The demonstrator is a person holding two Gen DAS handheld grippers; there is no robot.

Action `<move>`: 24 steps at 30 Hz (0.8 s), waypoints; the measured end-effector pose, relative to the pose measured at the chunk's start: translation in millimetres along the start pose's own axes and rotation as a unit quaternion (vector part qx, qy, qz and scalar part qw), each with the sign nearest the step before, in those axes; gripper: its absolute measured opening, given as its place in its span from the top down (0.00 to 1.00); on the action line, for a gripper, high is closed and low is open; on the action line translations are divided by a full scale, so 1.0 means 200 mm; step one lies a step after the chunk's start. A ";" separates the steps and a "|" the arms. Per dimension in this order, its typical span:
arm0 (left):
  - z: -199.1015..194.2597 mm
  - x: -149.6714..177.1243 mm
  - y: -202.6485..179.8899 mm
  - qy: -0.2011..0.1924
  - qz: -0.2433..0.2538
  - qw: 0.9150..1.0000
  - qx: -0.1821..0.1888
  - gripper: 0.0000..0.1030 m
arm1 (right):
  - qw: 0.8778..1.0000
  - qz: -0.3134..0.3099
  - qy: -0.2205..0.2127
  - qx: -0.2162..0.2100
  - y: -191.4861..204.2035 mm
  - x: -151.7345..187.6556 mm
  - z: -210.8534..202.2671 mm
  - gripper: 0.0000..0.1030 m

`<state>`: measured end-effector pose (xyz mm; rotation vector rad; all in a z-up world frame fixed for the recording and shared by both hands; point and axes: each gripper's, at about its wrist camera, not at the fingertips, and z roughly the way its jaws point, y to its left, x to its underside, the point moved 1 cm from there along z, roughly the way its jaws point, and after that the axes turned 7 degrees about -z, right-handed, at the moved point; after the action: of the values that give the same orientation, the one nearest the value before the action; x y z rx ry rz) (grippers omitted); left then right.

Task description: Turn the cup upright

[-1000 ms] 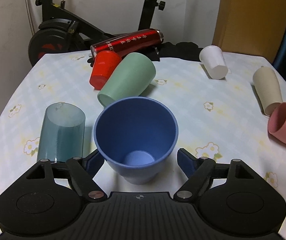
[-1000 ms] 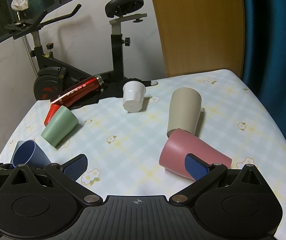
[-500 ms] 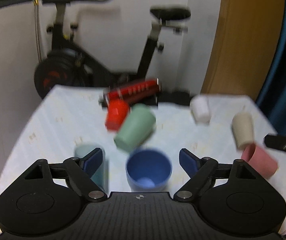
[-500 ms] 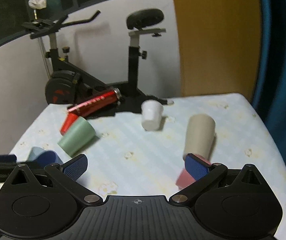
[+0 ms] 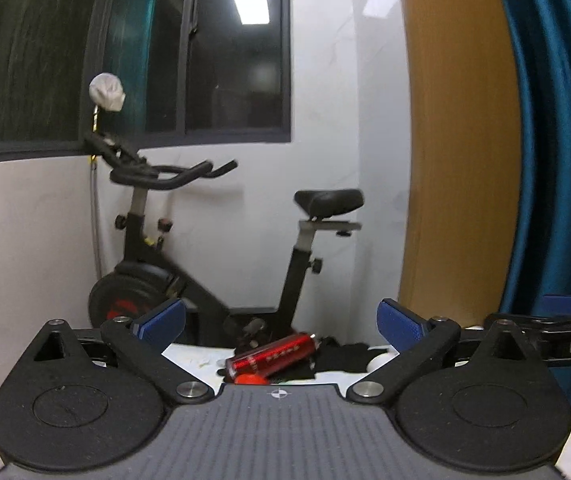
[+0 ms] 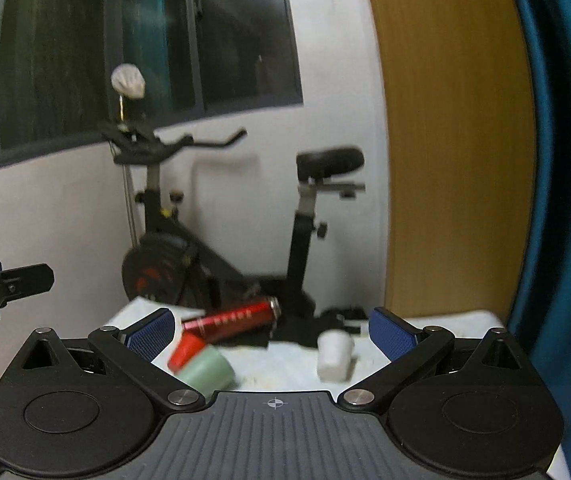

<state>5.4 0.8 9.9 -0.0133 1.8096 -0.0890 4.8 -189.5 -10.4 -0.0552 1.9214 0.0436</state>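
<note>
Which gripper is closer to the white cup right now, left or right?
Probably the right. The right gripper sits back from the table with the white cup ahead, toward its right finger. The left gripper is further left, and its body hides most of the cup.

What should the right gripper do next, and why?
Probably tilt back down toward the table: the right gripper is open and empty, aimed at the exercise bike, and the green cup and white cup lie low in view.

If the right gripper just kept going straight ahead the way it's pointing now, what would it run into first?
Nothing close: the right gripper is open, aimed above the table. Its line seems to pass over the red bottle toward the exercise bike, though depth is unclear.
</note>
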 end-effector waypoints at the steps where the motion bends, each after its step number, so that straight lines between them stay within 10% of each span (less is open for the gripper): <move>1: 0.00 0.00 -0.01 -0.002 -0.001 1.000 0.004 0.00 | 1.000 -0.001 -0.007 0.001 0.00 -0.01 -0.02 0.00; 24: -0.04 0.03 0.03 0.001 0.002 1.000 -0.003 0.00 | 1.000 0.000 -0.019 0.021 0.01 -0.04 -0.08 0.00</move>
<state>-2.9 7.4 5.1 -0.0131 1.8110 -0.0813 -7.1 -188.4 1.7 -0.0250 1.8843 0.0043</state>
